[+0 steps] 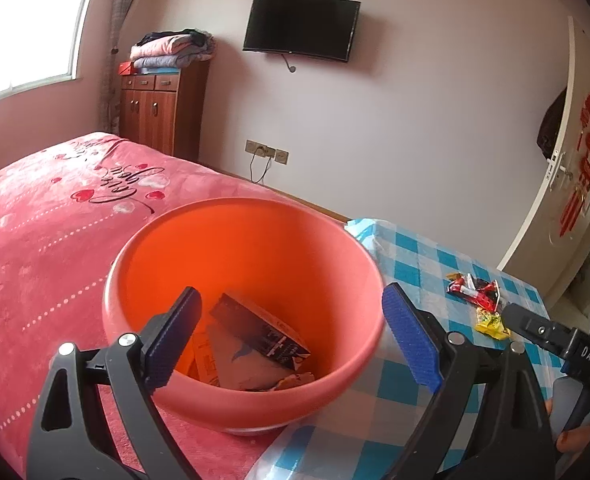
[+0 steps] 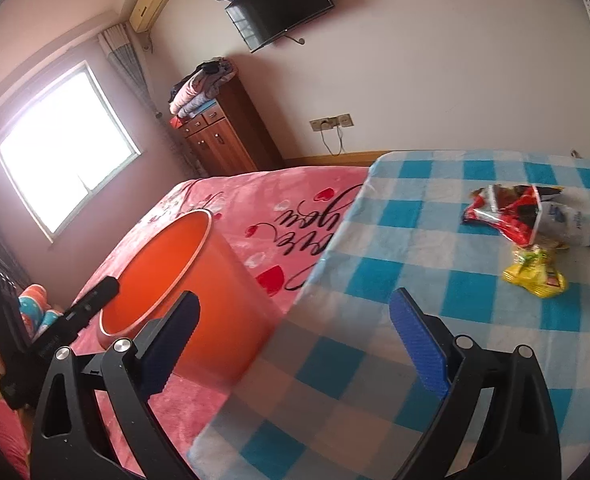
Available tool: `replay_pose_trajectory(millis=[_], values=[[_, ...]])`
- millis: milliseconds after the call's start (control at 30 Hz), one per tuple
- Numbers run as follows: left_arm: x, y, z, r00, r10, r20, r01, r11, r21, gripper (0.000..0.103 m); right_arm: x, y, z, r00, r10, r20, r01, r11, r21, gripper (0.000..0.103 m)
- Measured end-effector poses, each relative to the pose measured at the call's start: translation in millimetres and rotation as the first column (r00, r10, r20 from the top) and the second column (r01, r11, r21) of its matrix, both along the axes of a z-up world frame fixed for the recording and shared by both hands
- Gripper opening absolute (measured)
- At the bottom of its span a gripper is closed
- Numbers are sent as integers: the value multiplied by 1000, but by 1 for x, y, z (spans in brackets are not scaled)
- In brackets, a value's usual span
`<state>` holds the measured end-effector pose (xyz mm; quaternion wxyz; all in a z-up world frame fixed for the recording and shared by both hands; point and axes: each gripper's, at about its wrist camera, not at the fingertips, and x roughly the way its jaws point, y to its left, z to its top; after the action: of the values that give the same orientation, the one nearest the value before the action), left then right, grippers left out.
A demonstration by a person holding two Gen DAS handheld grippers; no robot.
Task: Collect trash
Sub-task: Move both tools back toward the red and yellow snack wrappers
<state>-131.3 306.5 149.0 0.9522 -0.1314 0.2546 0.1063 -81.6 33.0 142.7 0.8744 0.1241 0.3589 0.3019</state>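
Observation:
An orange plastic bin [image 1: 255,240] stands on the pink bed, and it holds a dark carton [image 1: 259,330] and crumpled paper. My left gripper [image 1: 295,340] hovers open over the bin's near rim with nothing between its fingers. On the blue-checked table lie a red wrapper [image 1: 475,290] and a yellow wrapper [image 1: 491,323]. The right wrist view shows the same red wrapper [image 2: 511,216] and yellow wrapper [image 2: 535,274] at the far right, and the bin [image 2: 167,272] to the left. My right gripper [image 2: 295,344] is open and empty above the table's near corner, short of the wrappers.
The pink bedspread [image 1: 35,240] lies left of the checked table [image 2: 415,220]. A wooden cabinet [image 1: 159,112] with folded blankets stands by the far wall under a mounted TV [image 1: 301,28]. A white door [image 1: 567,168] is at the right. A window [image 2: 67,148] is on the left.

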Motion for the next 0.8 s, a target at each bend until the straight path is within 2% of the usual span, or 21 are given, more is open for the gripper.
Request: replay_pose_trajectory(millis=[533,800], values=[[2,-45,6,998,-65,-21,66,997,50,92,-9,-50,-18,997,-71,22,70,997,7,95],[12,-73,1,992,-113,-51,117,991,64,92,-12,-75,-31,993,-113,28,113,994,-2,95]])
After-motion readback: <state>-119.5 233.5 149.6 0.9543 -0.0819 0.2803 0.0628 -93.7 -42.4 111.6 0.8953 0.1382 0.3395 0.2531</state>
